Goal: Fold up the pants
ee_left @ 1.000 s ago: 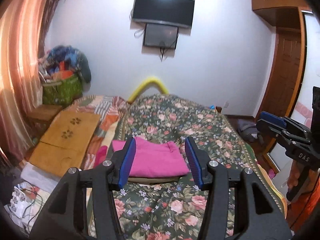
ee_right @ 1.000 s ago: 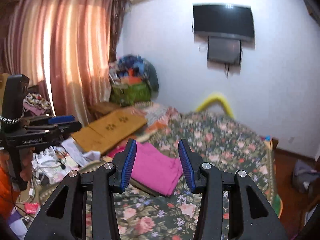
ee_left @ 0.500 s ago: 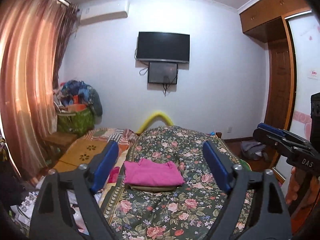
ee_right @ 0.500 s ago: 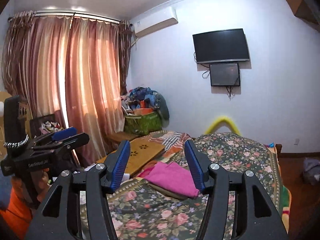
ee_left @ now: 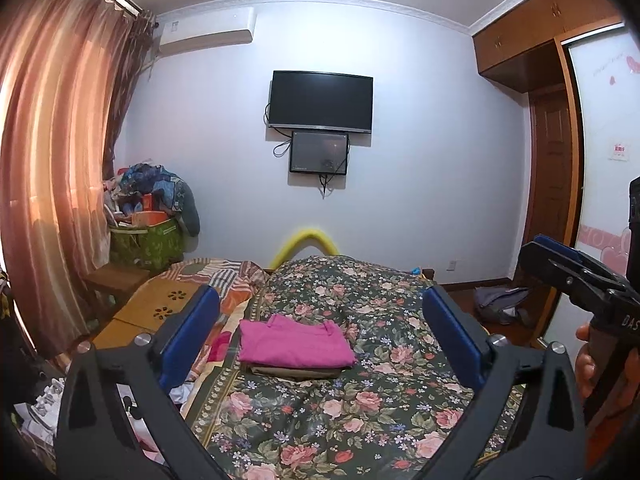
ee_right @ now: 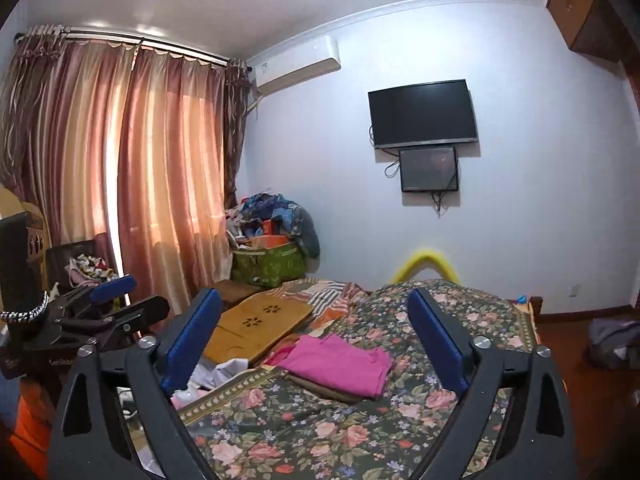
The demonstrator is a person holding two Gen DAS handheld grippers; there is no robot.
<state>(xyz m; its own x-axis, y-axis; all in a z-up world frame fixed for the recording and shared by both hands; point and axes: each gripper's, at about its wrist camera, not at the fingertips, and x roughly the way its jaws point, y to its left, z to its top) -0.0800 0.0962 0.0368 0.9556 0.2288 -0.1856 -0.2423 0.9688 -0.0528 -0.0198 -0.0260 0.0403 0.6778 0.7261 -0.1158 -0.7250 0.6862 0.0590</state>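
The folding is looking finished to me: the pink pants (ee_left: 295, 344) are lying as a neat flat rectangle on top of another folded, brownish garment (ee_left: 294, 372), a small stack sitting on the left part of the flowered bed (ee_left: 360, 420). Both claws are hanging well back from it, holding nothing. The left claw (ee_left: 320, 340) is standing spread wide, its blue pads (ee_left: 192, 330) framing the stack from a distance; the right claw (ee_right: 316, 342) is spread wide too. If anything is remaining, I would judge it to be only drawing away, or reaching for a fresh garment. A wooden board (ee_right: 256, 330) is lying left of the stack, with loose cloth spilling beside the bed's left edge, and a heaped green basket (ee_left: 146, 248) is sitting in the far left corner under the curtains (ee_right: 120, 180). Nothing is lying between the claws and the stack.
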